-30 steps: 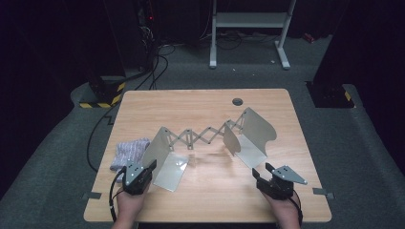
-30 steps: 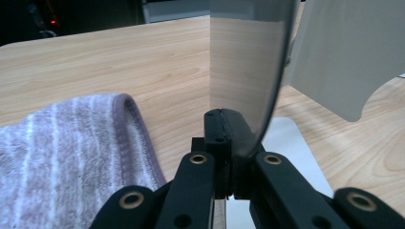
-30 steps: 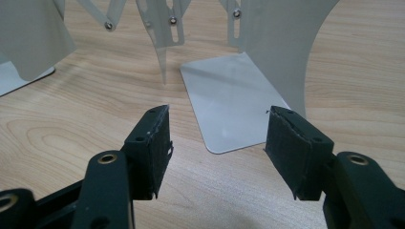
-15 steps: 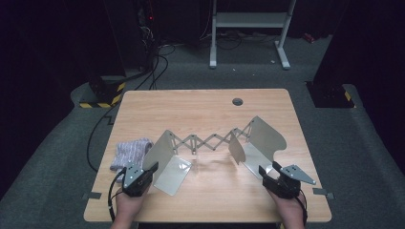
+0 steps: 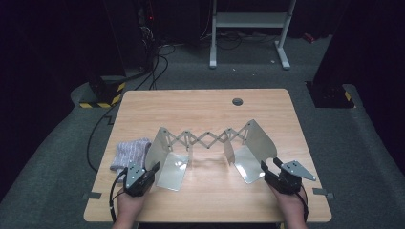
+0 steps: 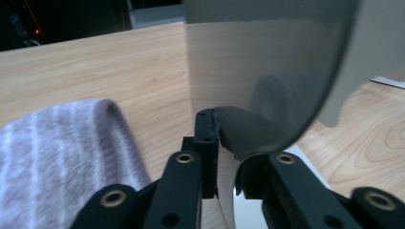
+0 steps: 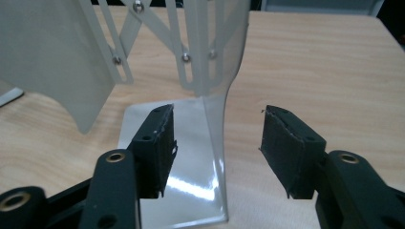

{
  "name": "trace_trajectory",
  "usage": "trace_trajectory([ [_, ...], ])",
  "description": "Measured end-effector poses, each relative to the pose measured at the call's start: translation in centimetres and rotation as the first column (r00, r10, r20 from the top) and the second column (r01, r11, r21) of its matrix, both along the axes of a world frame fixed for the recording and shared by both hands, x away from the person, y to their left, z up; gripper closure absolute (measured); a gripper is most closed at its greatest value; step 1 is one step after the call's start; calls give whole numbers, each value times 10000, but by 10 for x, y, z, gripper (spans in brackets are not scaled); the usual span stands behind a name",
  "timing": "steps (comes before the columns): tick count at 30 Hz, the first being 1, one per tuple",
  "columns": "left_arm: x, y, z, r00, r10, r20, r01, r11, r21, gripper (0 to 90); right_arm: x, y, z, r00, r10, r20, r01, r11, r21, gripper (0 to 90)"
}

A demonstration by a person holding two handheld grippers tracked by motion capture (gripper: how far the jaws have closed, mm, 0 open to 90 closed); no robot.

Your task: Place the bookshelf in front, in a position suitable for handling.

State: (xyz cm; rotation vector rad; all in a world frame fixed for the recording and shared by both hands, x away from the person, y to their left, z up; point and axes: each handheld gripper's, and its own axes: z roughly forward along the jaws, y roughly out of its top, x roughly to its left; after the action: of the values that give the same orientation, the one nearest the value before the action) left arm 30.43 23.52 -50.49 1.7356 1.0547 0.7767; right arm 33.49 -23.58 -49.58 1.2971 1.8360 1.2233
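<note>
Glossy steel bookend [image 5: 210, 148], ribbed knit cloth [image 5: 130, 152]

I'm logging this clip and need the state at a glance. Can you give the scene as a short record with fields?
object in hand: expandable metal bookend rack, scissor links stretched between two end plates
left gripper: jaws just opening, left end plate's edge between them
right gripper: jaws just closing, open around right end plate, pads apart from it
beside rack: folded purple cloth, at its left
surface: wooden table
</note>
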Motion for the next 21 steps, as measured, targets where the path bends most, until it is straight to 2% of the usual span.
trace_trajectory([
  [2, 1, -2, -1, 9999, -75, -74, 75, 10000, 4, 738, 5, 0, 2, 10000, 35, 16, -35, 10000, 10, 475],
  [3, 2, -5, -3, 9997, -172, -163, 175, 9997, 171, 703, 12, 0, 1, 9999, 78, -78, -78, 10000, 0, 469],
  [6, 0, -7, -4, 9999, -134, -55, 137, 9982, 582, 627, 15, 3, 2, 9998, 88, -152, -89, 10000, -24, 446],
  [8, -2, -8, -4, 10000, -85, -10, 85, 9977, 669, 607, 16, 4, 3, 9999, 61, -95, -61, 10000, -44, 450],
  [12, -9, -5, -7, 10000, 94, 2, -94, 9956, 937, 608, 22, 6, 7, 9995, -143, 297, 142, 9999, 23, 596],
  [15, -11, -5, -7, 9999, 126, 20, -128, 9958, 907, 628, 26, 4, 6, 9996, -68, 287, 62, 9998, 186, 689],
  [16, -13, -4, -6, 9999, 150, 47, -153, 9968, 782, 643, 27, 4, 6, 9996, 8, 292, -13, 9998, 186, 720],
  [17, -13, -4, -6, 9999, 150, 47, -153, 9968, 782, 666, 27, 4, 6, 9996, 8, 292, -13, 9998, 186, 720],
  [18, -13, -5, -6, 9998, 178, -12, -177, 9985, 512, 687, 26, 5, 6, 9993, 99, 356, -105, 9998, 159, 780],
  [19, -13, -5, -6, 9998, 178, -12, -177, 9985, 512, 706, 25, 5, 6, 9991, 157, 391, -163, 9998, 138, 811],
  [20, -13, -5, -6, 9999, 126, -85, -124, 9997, 218, 725, 24, 6, 6, 9987, 216, 461, -218, 9997, 50, 854],
  [21, -12, -6, -5, 9999, 135, -101, -134, 9997, 181, 736, 22, 7, 7, 9980, 245, 588, -242, 9997, -68, 869],
])
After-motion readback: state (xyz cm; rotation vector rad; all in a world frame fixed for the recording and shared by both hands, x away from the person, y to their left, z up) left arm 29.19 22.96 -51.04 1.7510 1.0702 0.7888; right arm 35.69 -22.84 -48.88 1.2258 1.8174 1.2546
